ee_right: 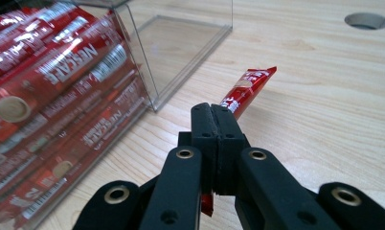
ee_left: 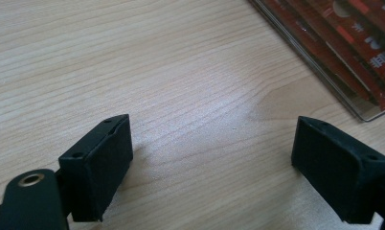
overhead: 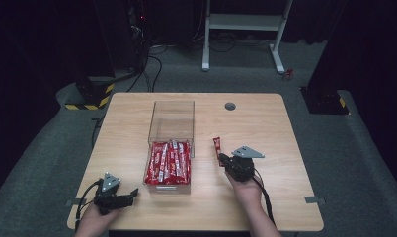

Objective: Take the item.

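Item: coffee stick sachet (ee_right: 248,88) — being held over the table (overhead: 285,143), just right of the clear box (overhead: 170,148) | right gripper (ee_right: 213,112) clamping it | left gripper (ee_left: 209,158) resting agape | step: transferring the sachet | next: likely lowering and releasing it.

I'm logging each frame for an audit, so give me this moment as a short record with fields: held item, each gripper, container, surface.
held item: red coffee stick sachet, one end clamped, the other pointing away over the table
right gripper: shut on the sachet, right of the box
left gripper: open, nothing between its jaws, low over bare wood
container: clear plastic box, near part packed with red sachets
surface: wooden table
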A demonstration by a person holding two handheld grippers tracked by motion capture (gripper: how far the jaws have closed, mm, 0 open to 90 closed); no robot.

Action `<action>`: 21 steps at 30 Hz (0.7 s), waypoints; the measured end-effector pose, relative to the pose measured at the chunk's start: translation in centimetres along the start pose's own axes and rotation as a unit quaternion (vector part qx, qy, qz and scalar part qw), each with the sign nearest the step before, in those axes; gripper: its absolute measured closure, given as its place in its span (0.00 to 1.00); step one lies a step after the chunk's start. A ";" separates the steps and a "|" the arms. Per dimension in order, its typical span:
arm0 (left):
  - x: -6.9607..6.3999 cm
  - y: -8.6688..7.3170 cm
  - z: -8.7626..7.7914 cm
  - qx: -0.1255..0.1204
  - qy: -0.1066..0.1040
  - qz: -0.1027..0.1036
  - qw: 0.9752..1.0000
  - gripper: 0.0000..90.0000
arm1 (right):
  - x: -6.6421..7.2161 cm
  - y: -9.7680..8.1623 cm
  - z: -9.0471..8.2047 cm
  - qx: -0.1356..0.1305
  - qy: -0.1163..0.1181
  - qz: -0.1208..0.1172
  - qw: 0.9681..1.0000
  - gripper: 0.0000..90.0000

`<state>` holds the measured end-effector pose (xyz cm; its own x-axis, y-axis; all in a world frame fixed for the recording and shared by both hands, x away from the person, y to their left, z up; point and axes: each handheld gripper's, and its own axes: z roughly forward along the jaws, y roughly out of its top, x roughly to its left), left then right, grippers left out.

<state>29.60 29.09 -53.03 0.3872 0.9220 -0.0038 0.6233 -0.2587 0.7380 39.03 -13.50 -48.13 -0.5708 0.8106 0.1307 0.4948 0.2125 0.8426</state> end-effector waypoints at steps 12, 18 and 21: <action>0.0 0.0 0.0 0.000 0.000 0.000 1.000 0.16 | 0.3 -1.1 1.6 0.031 -0.004 -0.004 0.999 1.00; 0.0 0.0 0.0 0.000 -0.001 0.000 1.000 0.16 | 0.5 -1.6 2.4 0.049 -0.006 -0.008 0.999 0.99; 0.0 0.0 0.0 0.000 -0.001 -0.001 1.000 0.16 | 0.7 -1.9 2.7 0.058 -0.008 -0.009 0.998 0.99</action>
<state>29.59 29.10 -53.03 0.3874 0.9219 -0.0055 0.6236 -0.2577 0.7380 39.48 -11.87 -51.11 -0.5712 0.8138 0.1068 0.5570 0.2887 0.7788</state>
